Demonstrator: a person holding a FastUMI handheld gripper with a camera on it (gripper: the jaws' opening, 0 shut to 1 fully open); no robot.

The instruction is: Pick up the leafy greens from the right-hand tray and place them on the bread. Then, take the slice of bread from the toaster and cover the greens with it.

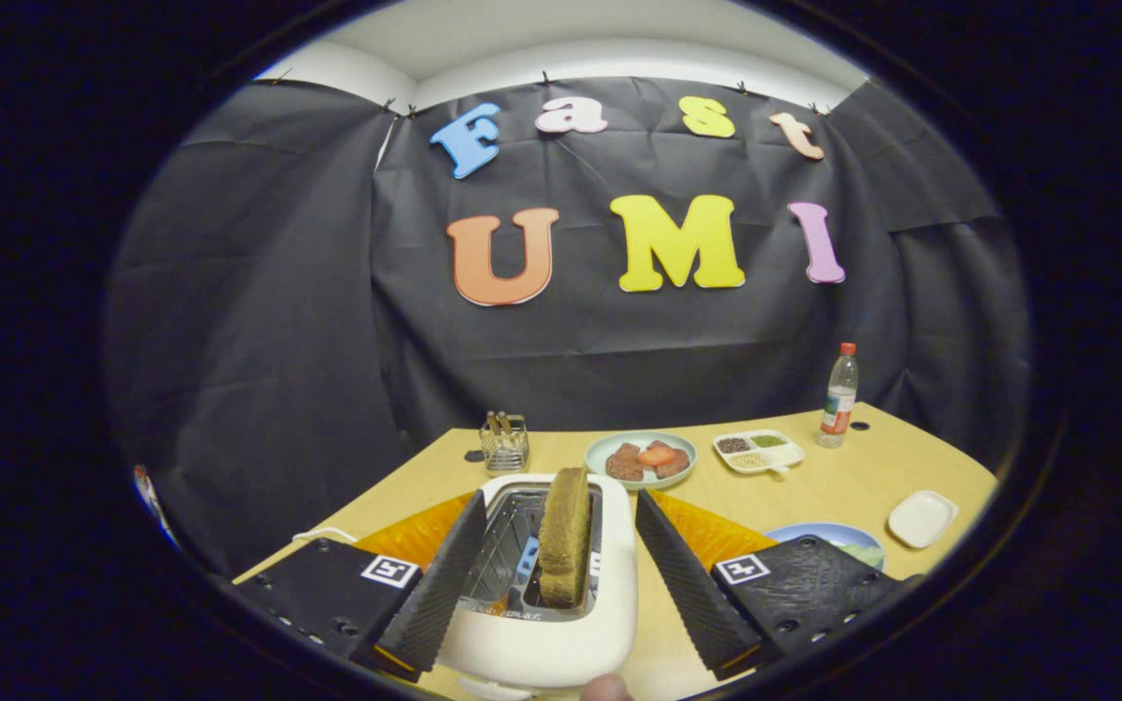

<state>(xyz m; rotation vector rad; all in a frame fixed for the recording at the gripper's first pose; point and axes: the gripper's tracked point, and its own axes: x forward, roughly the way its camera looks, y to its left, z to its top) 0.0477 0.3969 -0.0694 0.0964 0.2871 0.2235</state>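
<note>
A white toaster [561, 633] stands on the wooden table just ahead of my fingers. A brown slice of bread [564, 537] sticks upright out of its right slot. My gripper [561, 574] is open, with one finger on each side of the slice and a gap to it on both sides. Beyond my right finger a blue plate [829, 535] peeks out with something green on it; most of it is hidden.
Beyond the toaster lie a pale plate of meat and tomato slices [641, 458], a small divided tray [758, 450], a metal rack [504, 441] and a water bottle [840, 394]. A small white dish [922, 517] sits near the table's right edge.
</note>
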